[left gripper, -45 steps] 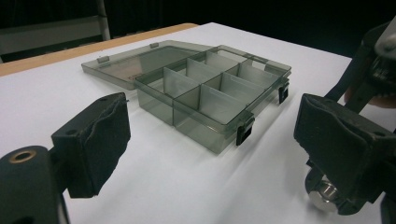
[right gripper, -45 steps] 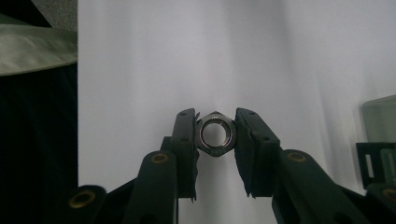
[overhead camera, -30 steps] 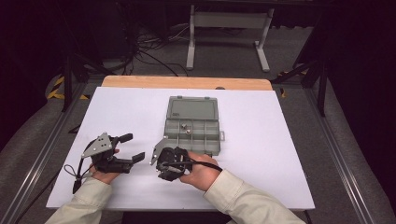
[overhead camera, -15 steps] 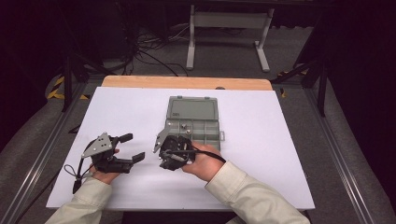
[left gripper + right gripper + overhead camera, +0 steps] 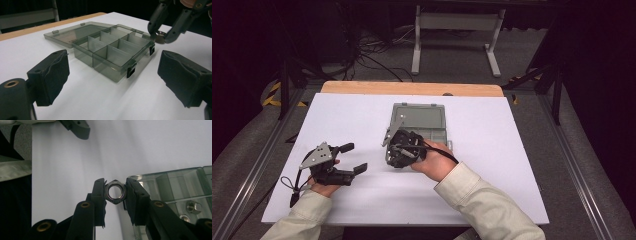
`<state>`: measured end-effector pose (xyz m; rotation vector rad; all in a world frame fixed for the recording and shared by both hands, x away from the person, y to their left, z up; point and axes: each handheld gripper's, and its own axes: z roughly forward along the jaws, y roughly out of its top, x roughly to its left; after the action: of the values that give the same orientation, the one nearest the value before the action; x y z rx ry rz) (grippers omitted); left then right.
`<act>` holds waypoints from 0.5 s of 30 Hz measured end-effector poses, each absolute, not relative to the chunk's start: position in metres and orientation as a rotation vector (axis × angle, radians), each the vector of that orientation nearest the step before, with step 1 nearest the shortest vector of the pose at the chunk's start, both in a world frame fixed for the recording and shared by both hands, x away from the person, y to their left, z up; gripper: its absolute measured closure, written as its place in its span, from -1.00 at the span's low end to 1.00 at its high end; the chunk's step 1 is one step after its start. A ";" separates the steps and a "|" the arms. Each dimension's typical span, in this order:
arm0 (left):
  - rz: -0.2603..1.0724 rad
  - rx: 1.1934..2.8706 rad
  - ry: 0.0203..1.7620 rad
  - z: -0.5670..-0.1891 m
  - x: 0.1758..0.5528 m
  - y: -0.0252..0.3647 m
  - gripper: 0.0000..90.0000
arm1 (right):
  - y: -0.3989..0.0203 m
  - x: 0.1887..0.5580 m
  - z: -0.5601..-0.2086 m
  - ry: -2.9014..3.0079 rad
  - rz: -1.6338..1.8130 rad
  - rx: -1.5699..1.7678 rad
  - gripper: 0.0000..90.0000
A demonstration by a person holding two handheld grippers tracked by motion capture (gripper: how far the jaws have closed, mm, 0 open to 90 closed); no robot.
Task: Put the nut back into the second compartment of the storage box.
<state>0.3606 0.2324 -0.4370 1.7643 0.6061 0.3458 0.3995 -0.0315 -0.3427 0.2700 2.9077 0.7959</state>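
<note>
Right gripper point(image 5: 115, 192) fingers, clamping a hex nut point(image 5: 115, 192), have risen toward the box point(image 5: 419, 120); left gripper point(image 5: 353, 157) fingers spread, unmoved

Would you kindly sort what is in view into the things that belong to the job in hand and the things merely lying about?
Belonging to the job:
- hex nut, clamped between the jaws of the right gripper
- open compartment box, with other small metal parts inside

Just about:
- left gripper, jaws open and holding nothing
- white table cover
- metal stand beyond the table
</note>
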 end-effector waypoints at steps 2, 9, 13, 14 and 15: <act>0.346 1.763 0.606 -0.437 0.361 0.232 -0.75 | -0.033 0.403 -0.341 2.902 0.800 0.278 0.55; 0.346 1.762 0.606 -0.437 0.361 0.232 -0.76 | -0.038 0.415 -0.336 2.884 0.825 0.325 0.55; 0.347 1.762 0.606 -0.437 0.361 0.233 -0.76 | -0.040 0.423 -0.336 2.877 0.826 0.352 0.55; 0.347 1.762 0.605 -0.437 0.361 0.233 -0.76 | -0.040 0.425 -0.336 2.872 0.825 0.360 0.55; 0.347 1.762 0.605 -0.437 0.361 0.233 -0.76 | -0.040 0.428 -0.335 2.868 0.825 0.367 0.55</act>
<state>0.3608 0.2327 -0.4372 1.7624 0.6047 0.3469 0.4280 -0.0404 -0.3355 0.3674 2.8680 0.8247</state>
